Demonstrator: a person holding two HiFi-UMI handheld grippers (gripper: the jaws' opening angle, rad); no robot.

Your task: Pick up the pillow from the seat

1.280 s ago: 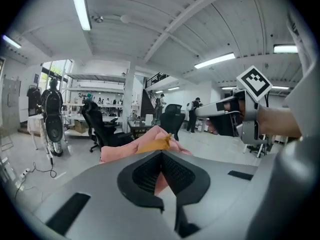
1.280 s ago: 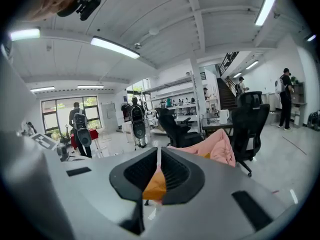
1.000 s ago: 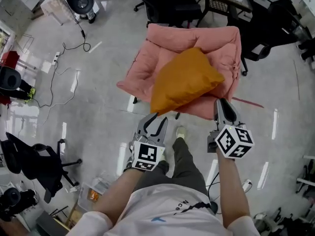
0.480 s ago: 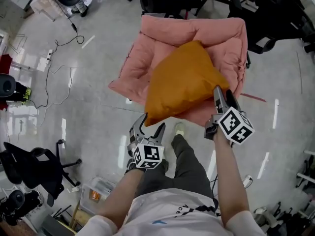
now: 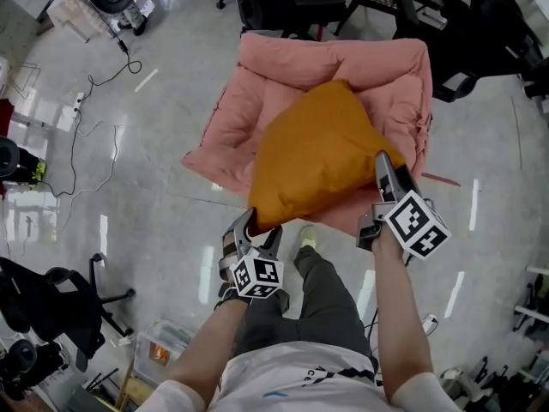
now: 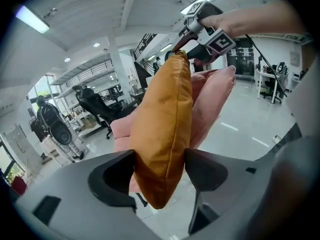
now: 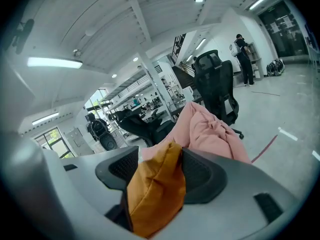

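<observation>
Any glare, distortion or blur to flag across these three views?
Head view: sharp; light streaks glare off the glossy floor. Left gripper view: strong fisheye bending, dark corners, pillow crisp. Right gripper view: same warp, bright ceiling lamp, pillow reasonably sharp.

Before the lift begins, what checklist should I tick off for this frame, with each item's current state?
1. A corner of the pillow sits between the jaws of the left tool: ok.
2. Another corner sits between the jaws of the right tool: ok; those jaws are opening.
3. Both tools clamped on the pillow: not ok, jaws stand wide, no squeeze visible.
4. Pillow resting on the pink seat, nothing on top of it: ok.
5. Pillow deep enough in each tool to hold: cannot tell.
</observation>
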